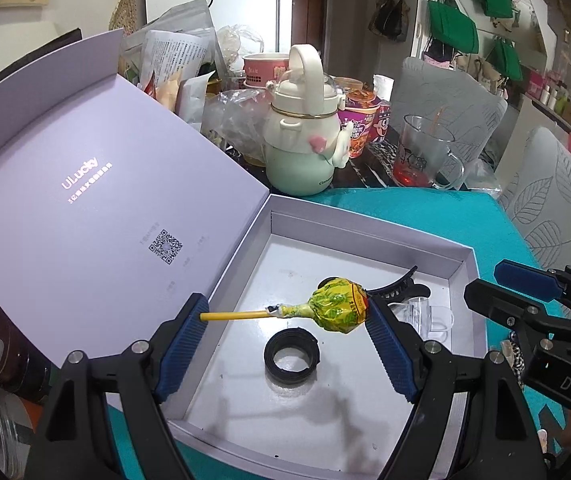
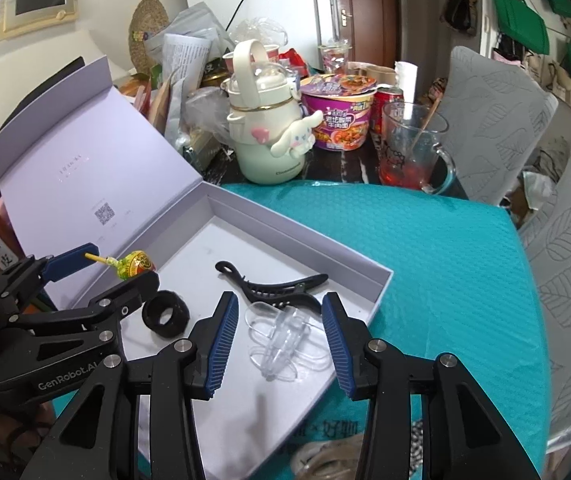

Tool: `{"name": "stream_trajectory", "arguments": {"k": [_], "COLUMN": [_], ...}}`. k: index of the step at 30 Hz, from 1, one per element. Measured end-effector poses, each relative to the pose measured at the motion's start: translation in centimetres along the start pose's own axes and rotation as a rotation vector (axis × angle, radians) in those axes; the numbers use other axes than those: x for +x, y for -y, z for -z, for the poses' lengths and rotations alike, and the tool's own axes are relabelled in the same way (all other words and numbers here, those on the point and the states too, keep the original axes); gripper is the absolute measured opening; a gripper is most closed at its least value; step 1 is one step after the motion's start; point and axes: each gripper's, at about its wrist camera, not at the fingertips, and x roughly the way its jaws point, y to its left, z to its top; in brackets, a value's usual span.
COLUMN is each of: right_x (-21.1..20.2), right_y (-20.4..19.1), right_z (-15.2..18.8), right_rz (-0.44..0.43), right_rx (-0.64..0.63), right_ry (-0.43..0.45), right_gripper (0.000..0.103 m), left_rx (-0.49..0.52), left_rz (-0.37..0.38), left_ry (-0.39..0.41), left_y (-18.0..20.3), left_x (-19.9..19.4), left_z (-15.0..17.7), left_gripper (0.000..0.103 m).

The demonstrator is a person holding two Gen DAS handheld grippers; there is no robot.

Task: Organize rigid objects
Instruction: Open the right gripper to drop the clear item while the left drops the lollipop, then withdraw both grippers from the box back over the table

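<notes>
An open lavender box point(image 2: 377, 280) sits on the teal-covered bench point(image 2: 445, 248), its lid point(image 1: 85, 200) folded back to the left and printed with a logo and a square code. Over the box's left side, the left tool point(image 1: 285, 320) grips a lollipop point(image 1: 337, 306) endwise: one blue pad meets the tip of the yellow stick, the other presses the yellow-green wrapped head, so the sweet hangs level above the box floor. Just below it, on the floor of the box, lies a black ring point(image 1: 292, 356). Toward the box's right wall rests a black hair clip point(image 2: 277, 286), and just in front of that a clear plastic clip point(image 2: 281, 340). The right tool point(image 2: 281, 344) hangs over the box's right front corner with its jaws apart; the clear clip lies between the blue pads and touches neither. Beyond the far wall of the box stand a pale green bottle point(image 2: 265, 136) with a white handle and a cartoon dog figure, a purple instant-noodle cup point(image 2: 339, 114), a red can point(image 2: 385, 108) and a glass mug point(image 2: 413, 148) holding a little red liquid and a stick. Behind the box's lid are heaped paper and plastic bags point(image 1: 189, 64); to the right of the bench stand chairs with leaf-patterned grey covers point(image 2: 497, 120)
</notes>
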Motion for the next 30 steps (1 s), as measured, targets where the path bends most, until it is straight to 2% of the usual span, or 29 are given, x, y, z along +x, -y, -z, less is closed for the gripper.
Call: {"name": "stream_trajectory", "arguments": {"k": [30], "right_x": [-9.1], "right_y": [-1.1], "right_z": [2.0], "right_rz": [0.04], "right_rx": [-0.015], "right_ry": [0.135], "right_gripper": [0.043], "left_rx": [0.041], "left_rz": [0.002], "left_ry": [0.122], "left_y": [1.3], "left_x": [-8.3], "left_z": [-0.2], "left_gripper": [0.08]}}
